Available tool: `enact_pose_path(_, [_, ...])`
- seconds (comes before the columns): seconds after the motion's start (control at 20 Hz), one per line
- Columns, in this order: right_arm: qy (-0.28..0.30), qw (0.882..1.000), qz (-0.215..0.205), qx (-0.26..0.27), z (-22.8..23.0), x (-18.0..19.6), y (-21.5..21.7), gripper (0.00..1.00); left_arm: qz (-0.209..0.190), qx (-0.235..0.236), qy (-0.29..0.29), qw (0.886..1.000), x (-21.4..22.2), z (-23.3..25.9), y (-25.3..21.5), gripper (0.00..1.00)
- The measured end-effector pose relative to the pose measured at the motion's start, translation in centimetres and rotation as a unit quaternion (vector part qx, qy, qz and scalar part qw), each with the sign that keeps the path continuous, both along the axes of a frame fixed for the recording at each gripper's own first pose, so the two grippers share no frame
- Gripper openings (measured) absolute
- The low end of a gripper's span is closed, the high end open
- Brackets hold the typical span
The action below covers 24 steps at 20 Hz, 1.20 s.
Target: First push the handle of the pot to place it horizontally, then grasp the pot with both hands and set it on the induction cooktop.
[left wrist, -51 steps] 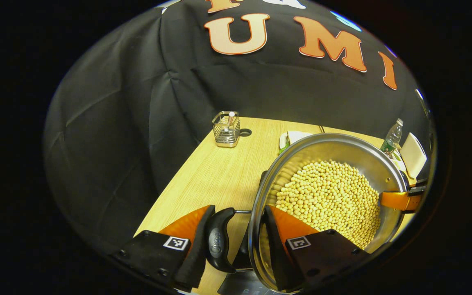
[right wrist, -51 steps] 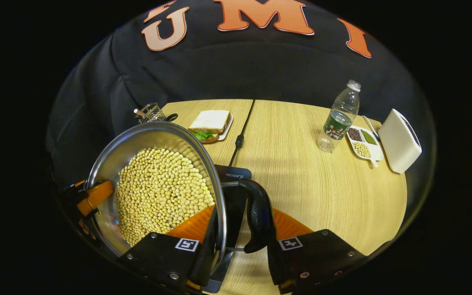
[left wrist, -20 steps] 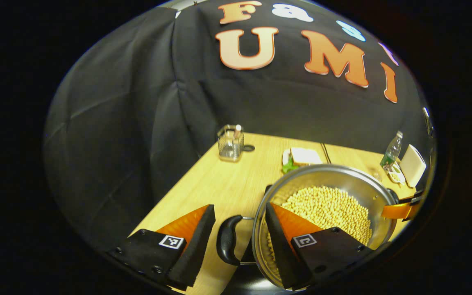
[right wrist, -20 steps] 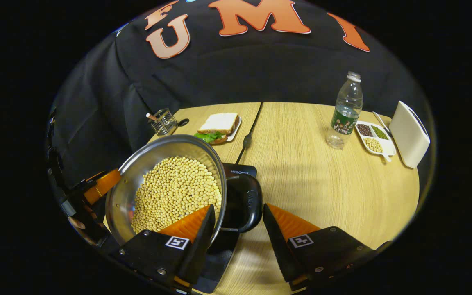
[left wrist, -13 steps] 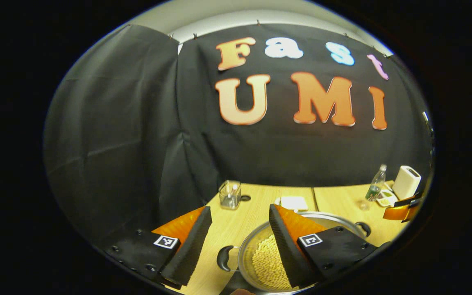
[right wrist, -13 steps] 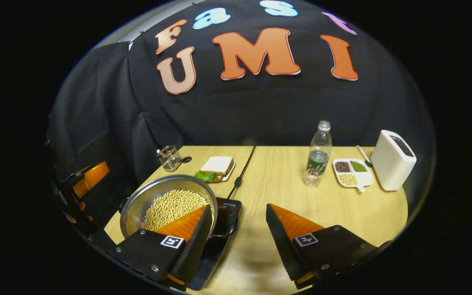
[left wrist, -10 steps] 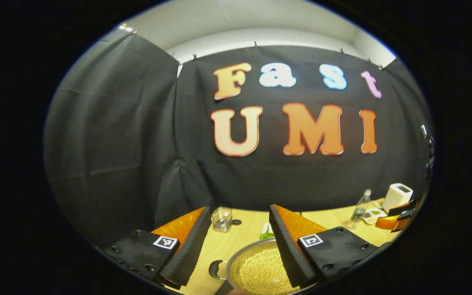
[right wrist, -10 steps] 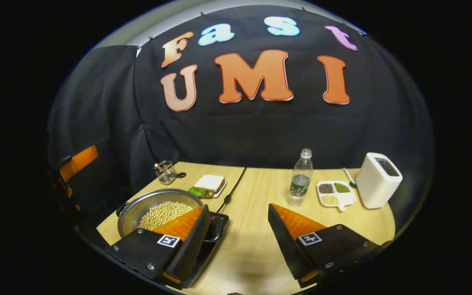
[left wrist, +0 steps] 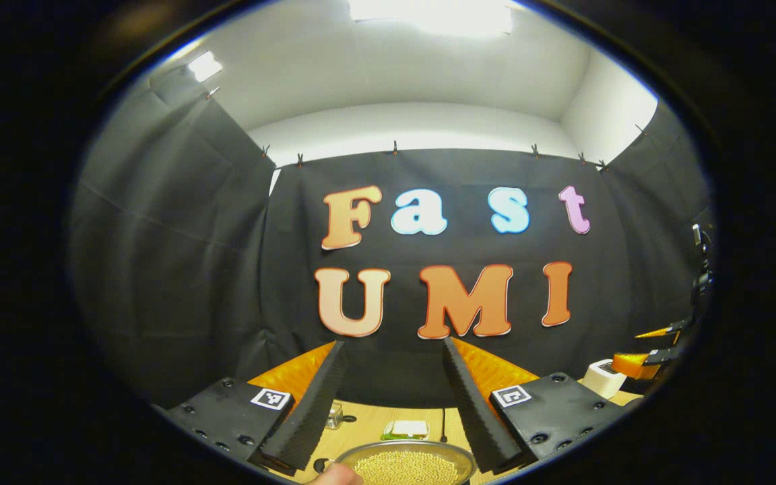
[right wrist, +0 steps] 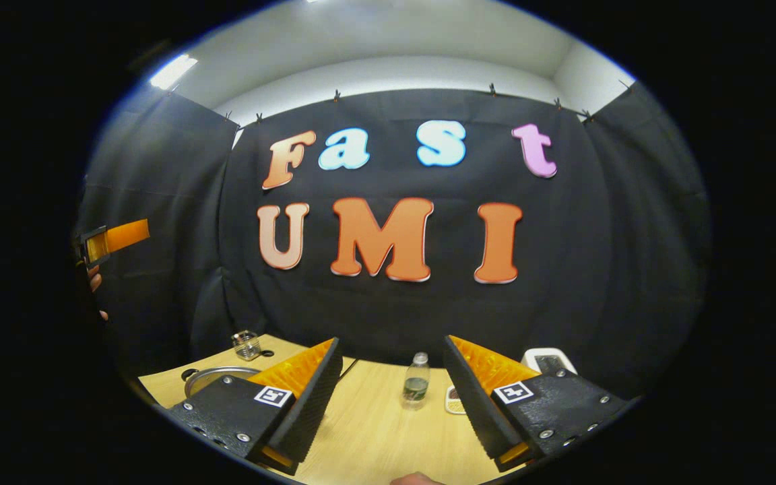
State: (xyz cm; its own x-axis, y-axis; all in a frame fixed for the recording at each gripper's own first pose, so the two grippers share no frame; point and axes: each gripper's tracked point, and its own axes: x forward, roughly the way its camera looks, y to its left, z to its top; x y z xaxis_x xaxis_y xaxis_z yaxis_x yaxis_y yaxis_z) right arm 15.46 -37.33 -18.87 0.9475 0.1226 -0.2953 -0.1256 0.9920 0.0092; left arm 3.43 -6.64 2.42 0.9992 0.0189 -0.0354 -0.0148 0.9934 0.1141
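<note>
Two grippers, both raised clear of the tabletop (right wrist: pixel 374 431) with jaws spread and empty: left gripper (left wrist: pixel 391 397), right gripper (right wrist: pixel 388 397). Steel pot of soybeans (left wrist: pixel 405 465) sits by the tabletop's near edge, its rim also visible toward the left edge (right wrist: pixel 216 372); cooktop beneath not discernible. Judged step: release made, placement apparently finished; next calls only for withdrawal. Beyond: water bottle (right wrist: pixel 417 381), sandwich plate (left wrist: pixel 409 429), wire holder (right wrist: pixel 246 344).
</note>
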Motion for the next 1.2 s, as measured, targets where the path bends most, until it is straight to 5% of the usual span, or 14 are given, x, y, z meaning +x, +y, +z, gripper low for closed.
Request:
enact_pose_path(0.15, [-0.052,0.999,-0.005,-0.004,5.2,-1.0,-1.8,0.89,0.0,0.01,-0.034,0.999,-0.8,3.4,-1.2,0.96])
enact_pose_path(0.2, [-0.064,0.998,-0.009,-0.004,6.6,-1.2,-2.4,0.98,-0.002,0.007,-0.044,0.999,-1.0,4.4,-1.5,0.96])
enact_pose_path(0.3, [-0.082,0.997,-0.009,-0.006,8.9,-1.7,-3.5,0.89,-0.004,0.001,-0.064,0.998,-1.6,7.2,-1.5,0.96])
enact_pose_path(0.45, [-0.097,0.995,0.0,0.004,11.9,-2.6,-3.9,0.97,-0.007,0.002,-0.089,0.996,-1.9,9.8,-2.2,0.96])
enact_pose_path(0.75, [-0.16,0.987,-0.014,0.004,17.4,-2.4,-5.6,0.97,0.001,0.011,-0.146,0.989,-3.1,15.0,-1.9,0.96])
enact_pose_path(1.2, [-0.177,0.984,0.015,0.021,20.3,-1.9,-4.2,0.93,0.026,0.015,-0.141,0.99,-2.6,15.4,0.1,0.97])
